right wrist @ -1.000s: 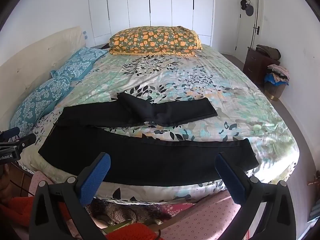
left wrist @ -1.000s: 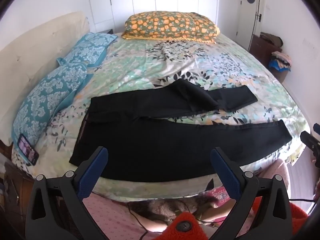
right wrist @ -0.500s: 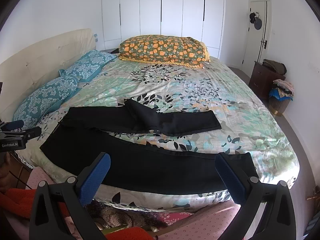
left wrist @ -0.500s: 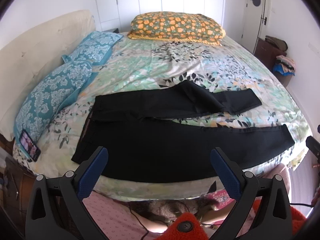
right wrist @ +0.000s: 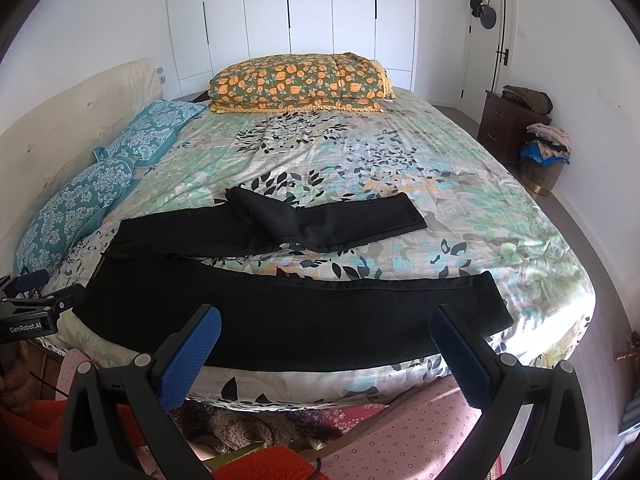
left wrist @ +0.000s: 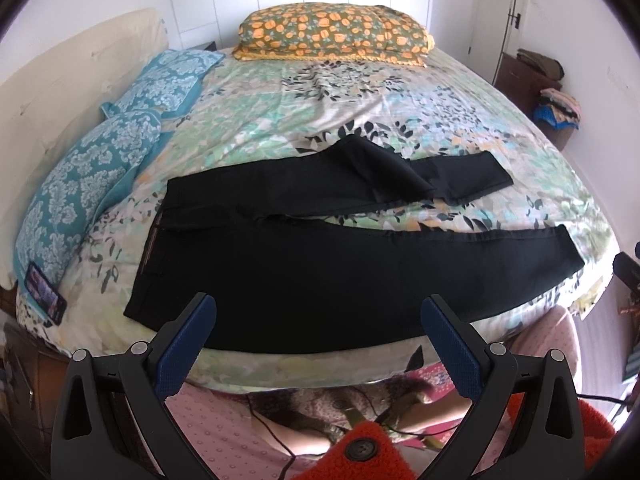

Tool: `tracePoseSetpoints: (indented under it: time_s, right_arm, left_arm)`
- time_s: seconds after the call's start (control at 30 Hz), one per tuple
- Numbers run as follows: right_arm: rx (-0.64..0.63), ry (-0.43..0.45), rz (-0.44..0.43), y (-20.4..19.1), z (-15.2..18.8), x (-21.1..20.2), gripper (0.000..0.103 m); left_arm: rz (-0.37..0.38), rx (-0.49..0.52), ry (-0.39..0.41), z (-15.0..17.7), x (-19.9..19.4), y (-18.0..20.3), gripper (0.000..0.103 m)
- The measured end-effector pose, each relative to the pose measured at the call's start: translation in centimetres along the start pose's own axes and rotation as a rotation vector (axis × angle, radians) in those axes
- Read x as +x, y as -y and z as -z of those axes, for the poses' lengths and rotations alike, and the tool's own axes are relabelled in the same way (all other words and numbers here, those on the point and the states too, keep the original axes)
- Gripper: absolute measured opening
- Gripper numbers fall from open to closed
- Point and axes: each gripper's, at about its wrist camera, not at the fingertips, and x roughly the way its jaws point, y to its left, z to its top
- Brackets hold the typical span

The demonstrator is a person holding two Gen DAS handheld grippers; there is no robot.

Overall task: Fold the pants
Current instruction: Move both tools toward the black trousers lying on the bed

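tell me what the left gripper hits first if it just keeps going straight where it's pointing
Probably the near leg of the black pants, spread along the bed's front edge. The open left gripper points at that leg with nothing between, though depth is hard to judge in this fisheye view.

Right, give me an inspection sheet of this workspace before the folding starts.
Surface: bed with floral cover, lying flat.
Job's things: black pants spread out, waist at left; far leg bunched midway, near leg flat.
Clutter: orange-flowered pillow, two teal pillows, phone at the bed's left corner.
Grippers: left gripper and right gripper open, empty, off the bed.
Cables: thin black cable below the left gripper.
Surroundings: white wardrobe, door, dresser, clothes basket.
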Motion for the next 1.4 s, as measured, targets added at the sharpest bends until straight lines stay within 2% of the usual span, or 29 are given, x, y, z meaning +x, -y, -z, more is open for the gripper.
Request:
tracePoseSetpoints:
  time_s: [0.23, 0.47, 0.8, 1.4]
  right_arm:
    - [-0.018, -0.039, 0.005, -0.1, 1.0, 0.3, 0.103]
    - [-0.022, -0.077, 0.023, 0.1, 2.5, 0.1, 0.103]
    - [0.013, -0.074, 0.053, 1.0, 2.6, -0.1, 0.103]
    - [-0.122, -0.097, -0.056, -3.9, 2.0, 1.7, 0.103]
  left_arm:
    - [-0.004, 0.021, -0.013, -0.1, 0.1, 0.4, 0.102]
    - [0.024, 0.092, -0.036, 0.3, 0.6, 2.2, 0.102]
    - [0.064, 0.178, -0.047, 0.9, 0.8, 4.2, 0.102]
    - [0.023, 0.113, -0.091, 1.8, 1.4, 1.7, 0.102]
